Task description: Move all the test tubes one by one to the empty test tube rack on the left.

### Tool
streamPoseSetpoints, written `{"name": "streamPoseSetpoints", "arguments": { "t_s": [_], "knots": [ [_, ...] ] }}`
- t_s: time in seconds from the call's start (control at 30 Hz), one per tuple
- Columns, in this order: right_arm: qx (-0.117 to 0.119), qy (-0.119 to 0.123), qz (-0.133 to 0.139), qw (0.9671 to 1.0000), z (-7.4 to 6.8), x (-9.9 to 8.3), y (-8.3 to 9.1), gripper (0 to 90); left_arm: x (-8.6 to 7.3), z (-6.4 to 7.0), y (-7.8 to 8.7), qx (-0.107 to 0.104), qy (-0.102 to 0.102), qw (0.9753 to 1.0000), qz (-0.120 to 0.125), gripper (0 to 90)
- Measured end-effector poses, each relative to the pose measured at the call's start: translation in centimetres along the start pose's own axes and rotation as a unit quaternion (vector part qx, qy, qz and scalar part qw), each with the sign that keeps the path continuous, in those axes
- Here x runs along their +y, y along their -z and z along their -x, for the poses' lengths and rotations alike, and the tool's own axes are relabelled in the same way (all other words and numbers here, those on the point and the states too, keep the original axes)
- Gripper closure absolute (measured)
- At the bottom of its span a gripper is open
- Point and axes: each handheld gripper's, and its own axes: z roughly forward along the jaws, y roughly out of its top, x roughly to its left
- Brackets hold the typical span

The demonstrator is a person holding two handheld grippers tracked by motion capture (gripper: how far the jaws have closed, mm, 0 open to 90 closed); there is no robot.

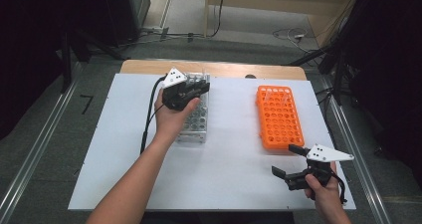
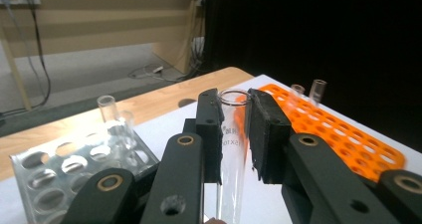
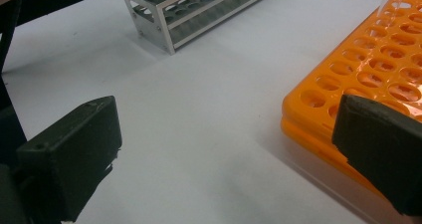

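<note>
- Left gripper [image 2: 234, 134] is clamped on a clear glass tube [image 2: 232, 149], pads near the tube's top just under the rim; tube is upright, lifted above the metal rack [image 2: 74, 169], w/ the orange rack [image 2: 348, 134] off to the far side
- Right gripper [image 3: 224, 154] has jaws wide apart, nothing between them; it hovers low by the near corner of the orange rack
- Tube looks light, stiff, thin-walled; prob. fragile & slick, so a firm but gentle squeeze near the top seems best; too hard may crack it, too loose & it could slide down
- More tubes stand at the metal rack's far end [image 2: 107, 109] & two at the orange rack's far end [image 2: 317, 90]
- Surface: flat white sheet [image 1: 224, 174] on a wood table [image 1: 224, 68]; smooth, so glass would likely roll or skid if dropped
- Room: dark around the sides; grey floor w/ cables beyond the table; plenty of free space between the racks
</note>
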Motion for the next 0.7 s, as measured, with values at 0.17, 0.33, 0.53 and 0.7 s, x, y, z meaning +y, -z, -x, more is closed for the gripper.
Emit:
{"name": "streamPoseSetpoints", "arguments": {
  "t_s": [0.17, 0.33, 0.53, 0.7],
  "knots": [
    [0.001, 0.001, 0.0, 1.0, 0.1, -0.1, 0.0, 0.0, 0.3, -1.2, -1.2, 0.018, 0.003, 0.9998, -0.002, 76.4],
    [0.002, 0.0, -0.004, 1.0, 0.2, -0.2, -0.1, 0.0, 0.5, -2.7, -2.1, 0.035, 0.021, 0.9991, 0.009, 76.4],
    [0.002, -0.001, -0.005, 1.0, 0.3, -0.2, -0.2, 0.0, 0.7, -3.7, -3.0, 0.053, 0.032, 0.998, 0.012, 76.4],
    [0.003, -0.003, -0.006, 1.0, 0.3, -0.3, -0.2, 0.0, 0.9, -4.1, -4.0, 0.064, 0.032, 0.9973, 0.018, 76.4]
  ]
}}
